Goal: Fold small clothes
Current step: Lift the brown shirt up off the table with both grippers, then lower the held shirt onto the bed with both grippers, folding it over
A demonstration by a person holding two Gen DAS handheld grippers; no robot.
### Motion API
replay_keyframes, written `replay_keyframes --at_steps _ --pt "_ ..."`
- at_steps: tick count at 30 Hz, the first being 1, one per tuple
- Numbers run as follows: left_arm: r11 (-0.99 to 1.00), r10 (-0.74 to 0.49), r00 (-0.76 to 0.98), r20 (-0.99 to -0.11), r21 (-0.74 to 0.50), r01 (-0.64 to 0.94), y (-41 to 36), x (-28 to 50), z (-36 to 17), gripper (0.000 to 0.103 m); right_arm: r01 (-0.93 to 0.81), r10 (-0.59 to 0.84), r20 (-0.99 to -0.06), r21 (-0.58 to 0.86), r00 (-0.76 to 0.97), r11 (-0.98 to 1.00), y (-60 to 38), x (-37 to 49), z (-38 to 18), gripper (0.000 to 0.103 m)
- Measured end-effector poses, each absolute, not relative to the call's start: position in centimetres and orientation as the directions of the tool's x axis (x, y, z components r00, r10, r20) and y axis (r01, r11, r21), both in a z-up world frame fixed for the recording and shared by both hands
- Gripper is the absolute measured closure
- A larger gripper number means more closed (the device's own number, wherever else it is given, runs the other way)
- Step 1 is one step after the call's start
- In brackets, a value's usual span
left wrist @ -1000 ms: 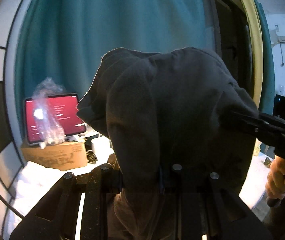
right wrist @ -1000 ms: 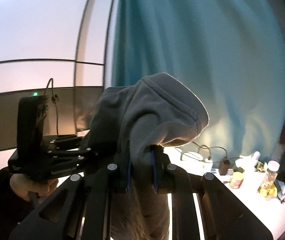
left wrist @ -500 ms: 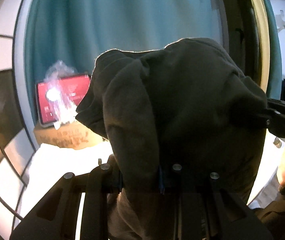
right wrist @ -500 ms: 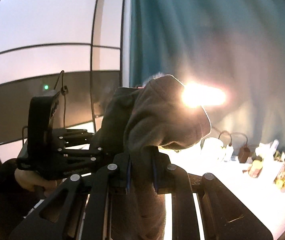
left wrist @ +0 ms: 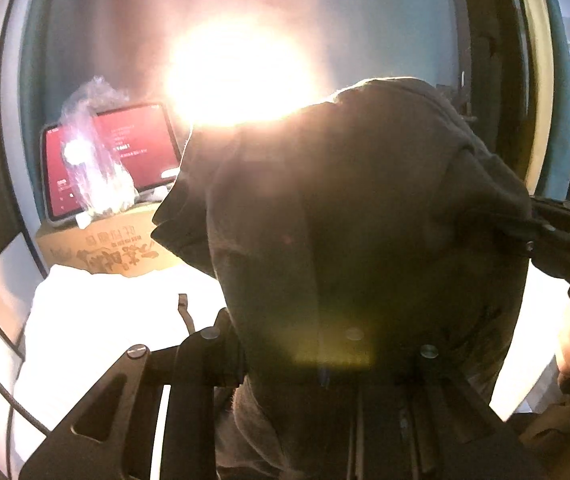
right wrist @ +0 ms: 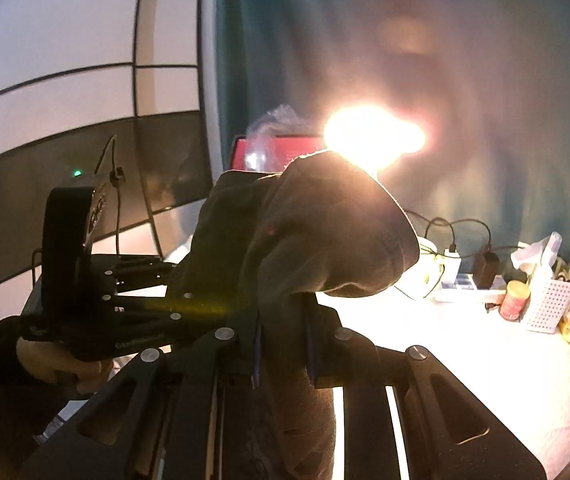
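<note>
A dark grey garment [left wrist: 365,220] hangs in the air over a white table [left wrist: 97,320], held up by both grippers. My left gripper [left wrist: 285,364] is shut on one bunched edge, and the cloth covers its fingertips. In the same view my right gripper [left wrist: 525,232] pinches the cloth's right edge. The right wrist view shows the garment [right wrist: 325,232] clamped between the blue-edged pads of my right gripper [right wrist: 283,344], with a fold drooping forward. There my left gripper [right wrist: 173,280] grips the cloth from the left, held by a hand [right wrist: 57,360].
A tablet with a red screen [left wrist: 137,148] and a clear plastic bag [left wrist: 93,152] rest on a cardboard box [left wrist: 113,248] at the table's back left. A power strip [right wrist: 453,268], jars and a white basket [right wrist: 549,304] stand back right. Lamp glare [left wrist: 237,76] washes out the teal curtain.
Both grippers have sunk and tipped downward with the garment still clamped. The table and box fill more of the views, and the lamp's glare has grown.
</note>
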State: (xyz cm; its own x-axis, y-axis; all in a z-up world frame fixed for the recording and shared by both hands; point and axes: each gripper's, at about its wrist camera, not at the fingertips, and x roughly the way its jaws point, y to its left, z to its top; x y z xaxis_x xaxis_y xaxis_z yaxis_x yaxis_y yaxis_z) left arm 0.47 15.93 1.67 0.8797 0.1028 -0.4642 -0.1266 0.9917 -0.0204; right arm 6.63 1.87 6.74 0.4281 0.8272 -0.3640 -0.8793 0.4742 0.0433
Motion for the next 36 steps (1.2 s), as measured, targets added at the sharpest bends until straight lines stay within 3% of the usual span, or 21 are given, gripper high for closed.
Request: replay_keyframes --at_steps 36 --pt "0.973 -0.013 0.665 -0.746 -0.164 -0.165 22.2 11.6 -7.8 0.077 -0.812 0.704 -0.633 0.198 0.322 0.549 8.3 22.6 -5.3 0.085"
